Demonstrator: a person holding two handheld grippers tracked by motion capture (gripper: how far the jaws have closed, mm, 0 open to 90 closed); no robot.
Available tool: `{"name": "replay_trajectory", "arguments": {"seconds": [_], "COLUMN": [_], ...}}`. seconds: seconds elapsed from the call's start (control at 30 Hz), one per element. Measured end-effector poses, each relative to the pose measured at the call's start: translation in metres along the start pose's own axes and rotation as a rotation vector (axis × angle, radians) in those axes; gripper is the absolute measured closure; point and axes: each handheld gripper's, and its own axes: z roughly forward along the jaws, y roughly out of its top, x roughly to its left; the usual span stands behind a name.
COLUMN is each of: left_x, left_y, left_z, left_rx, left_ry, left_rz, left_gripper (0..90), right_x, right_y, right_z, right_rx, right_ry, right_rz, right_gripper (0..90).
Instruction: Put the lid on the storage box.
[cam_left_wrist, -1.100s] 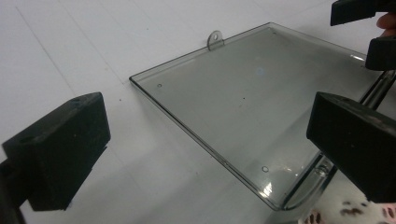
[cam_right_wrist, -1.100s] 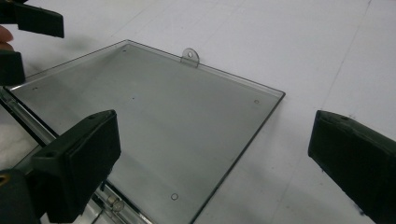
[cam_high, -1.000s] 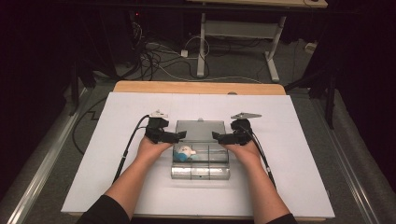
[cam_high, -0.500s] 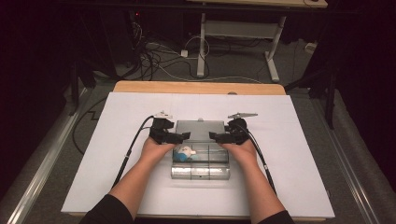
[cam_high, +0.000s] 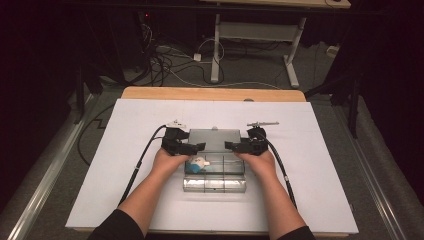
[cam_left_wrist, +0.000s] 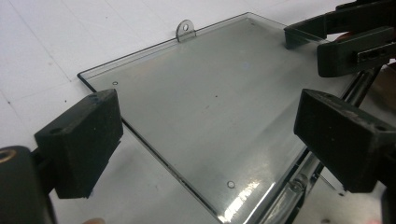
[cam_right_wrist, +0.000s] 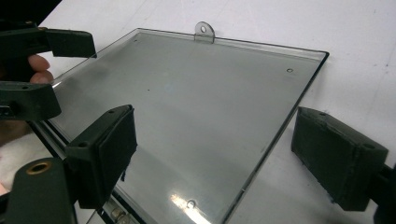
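A clear plastic box (cam_high: 215, 184) lies open on the white sheet, its flat lid (cam_high: 215, 136) folded back away from the person. A small white and blue object (cam_high: 196, 163) sits in a left compartment. My left gripper (cam_high: 199, 146) is open at the lid's left side. In the left gripper view its jaws stand wide apart over the lid (cam_left_wrist: 205, 102), nothing between them. My right gripper (cam_high: 230, 146) is open at the lid's right side, its jaws spread across the lid's edge (cam_right_wrist: 275, 135). The lid's small tab (cam_right_wrist: 204, 30) points away.
The white sheet (cam_high: 325, 165) covers a wooden table (cam_high: 210, 93), with bare room left, right and beyond the box. Cables (cam_high: 135, 170) trail from both grippers toward the person. Table legs and floor cables (cam_high: 170, 60) lie behind the table.
Both hands have moved a little inward toward each other, bringing the open grippers over the lid's left and right edges. The box has not moved.
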Motion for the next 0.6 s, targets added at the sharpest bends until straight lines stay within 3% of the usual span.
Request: {"name": "replay_trajectory", "arguments": {"seconds": [0.27, 0.37, 0.6], "left_x": [0.002, 0.003, 0.002], "left_y": [0.000, 0.000, 0.000], "left_z": [-0.002, -0.003, -0.005], "left_rx": [0.007, 0.010, 0.005], "left_ry": [0.001, -0.002, -0.038], "left_rz": [-0.004, -0.007, -0.004], "left_gripper": [7.9, 8.0, 14.9], "right_x": [-0.002, 0.000, 0.008], "right_y": [-0.003, -0.003, -0.001], "right_z": [-0.003, -0.005, -0.012], "right_rx": [-0.015, -0.030, -0.087], "right_ry": [0.040, 0.036, -0.007], "right_rz": [0.030, 0.017, -0.065], "right_gripper": [24.5, 27.5, 36.3]}}
